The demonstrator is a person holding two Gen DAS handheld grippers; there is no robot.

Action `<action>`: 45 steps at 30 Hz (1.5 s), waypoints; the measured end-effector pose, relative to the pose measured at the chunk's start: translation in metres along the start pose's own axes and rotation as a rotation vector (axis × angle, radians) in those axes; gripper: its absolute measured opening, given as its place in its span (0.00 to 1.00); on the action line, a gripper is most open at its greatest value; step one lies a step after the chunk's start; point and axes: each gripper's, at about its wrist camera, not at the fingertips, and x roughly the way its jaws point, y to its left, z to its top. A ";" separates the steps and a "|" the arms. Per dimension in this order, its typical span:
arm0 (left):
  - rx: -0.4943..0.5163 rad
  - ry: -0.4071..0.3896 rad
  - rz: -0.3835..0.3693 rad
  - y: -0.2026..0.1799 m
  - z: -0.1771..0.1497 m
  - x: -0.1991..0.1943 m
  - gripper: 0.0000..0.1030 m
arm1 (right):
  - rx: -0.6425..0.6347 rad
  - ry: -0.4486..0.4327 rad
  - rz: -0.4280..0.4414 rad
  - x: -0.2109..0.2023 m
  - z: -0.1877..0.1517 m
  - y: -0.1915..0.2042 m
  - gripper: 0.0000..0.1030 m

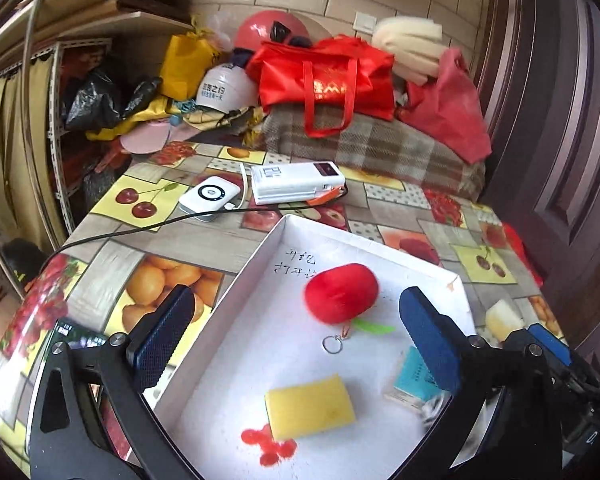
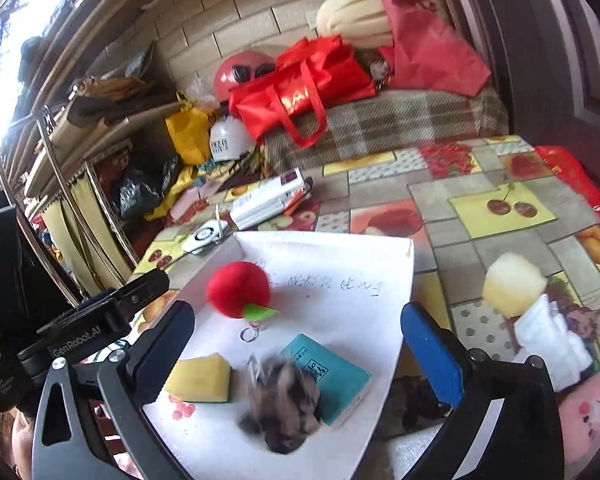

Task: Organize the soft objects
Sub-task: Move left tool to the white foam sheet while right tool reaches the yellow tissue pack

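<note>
A shallow white box [image 1: 364, 237] [image 2: 396, 280] lies on the fruit-patterned table. Inside it are a red plush apple [image 1: 340, 292] [image 2: 238, 288] with a key ring, a yellow sponge [image 1: 310, 406] [image 2: 198, 378], a teal tissue pack [image 1: 414, 380] [image 2: 332, 372] and a blurred grey furry toy [image 2: 284, 400]. My left gripper [image 1: 296, 340] hangs open over the box, the apple just beyond its blue pads, untouched. My right gripper [image 2: 298, 352] is open above the furry toy and the pack, holding nothing. Right of the box lie a pale sponge block [image 2: 514, 284], a white cloth [image 2: 552, 344] and a pink plush [image 2: 588, 412].
Behind the box sit a white power bank [image 1: 296, 182], a small white round-faced device [image 1: 208, 198] and a black cable [image 1: 140, 232]. A plaid cushion [image 1: 380, 148] with red bags [image 1: 328, 76] borders the table's far edge. Cluttered shelves stand left, a dark door right.
</note>
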 end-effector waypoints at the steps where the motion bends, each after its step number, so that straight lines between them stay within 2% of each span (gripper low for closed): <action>1: -0.001 -0.006 -0.005 0.000 0.000 -0.004 1.00 | -0.001 -0.013 0.003 -0.007 -0.001 0.000 1.00; 6: -0.032 -0.054 -0.079 -0.001 0.002 -0.032 1.00 | -0.003 -0.071 0.011 -0.029 0.000 0.000 1.00; 9: -0.037 -0.073 -0.119 -0.005 0.004 -0.046 1.00 | 0.014 -0.139 0.012 -0.051 0.004 -0.004 1.00; 16: 0.030 -0.122 -0.223 -0.031 -0.001 -0.078 1.00 | 0.019 -0.443 -0.017 -0.137 0.013 -0.025 1.00; 18: 0.057 -0.114 -0.261 -0.042 -0.004 -0.080 1.00 | 0.024 -0.464 -0.031 -0.150 0.015 -0.037 1.00; 23: 0.199 -0.010 -0.315 -0.085 -0.022 -0.066 1.00 | 0.143 -0.347 -0.081 -0.157 0.011 -0.097 1.00; 26: 0.317 0.083 -0.362 -0.113 -0.041 -0.051 1.00 | 0.169 -0.283 -0.171 -0.154 -0.002 -0.126 1.00; 28: 0.365 0.104 -0.371 -0.124 -0.050 -0.048 1.00 | 0.148 -0.183 -0.151 -0.146 -0.013 -0.137 1.00; 31: 0.386 0.124 -0.394 -0.127 -0.053 -0.045 1.00 | 0.027 -0.012 -0.117 -0.124 -0.037 -0.130 1.00; 35: 0.483 0.230 -0.449 -0.142 -0.066 -0.034 1.00 | -0.126 0.175 -0.097 -0.095 -0.072 -0.108 1.00; 38: 0.555 0.269 -0.449 -0.157 -0.079 -0.027 1.00 | -0.118 0.275 -0.106 -0.072 -0.085 -0.108 1.00; 41: 0.587 0.316 -0.449 -0.168 -0.085 -0.015 1.00 | -0.095 0.320 -0.081 -0.057 -0.089 -0.109 1.00; 43: 0.596 0.354 -0.449 -0.174 -0.088 -0.005 1.00 | -0.119 0.352 -0.092 -0.045 -0.090 -0.104 0.84; 44: 0.599 0.367 -0.445 -0.176 -0.089 -0.002 1.00 | -0.142 0.357 -0.118 -0.043 -0.090 -0.102 0.70; 45: 0.609 0.382 -0.438 -0.178 -0.091 0.001 1.00 | -0.173 0.347 -0.149 -0.044 -0.088 -0.102 0.70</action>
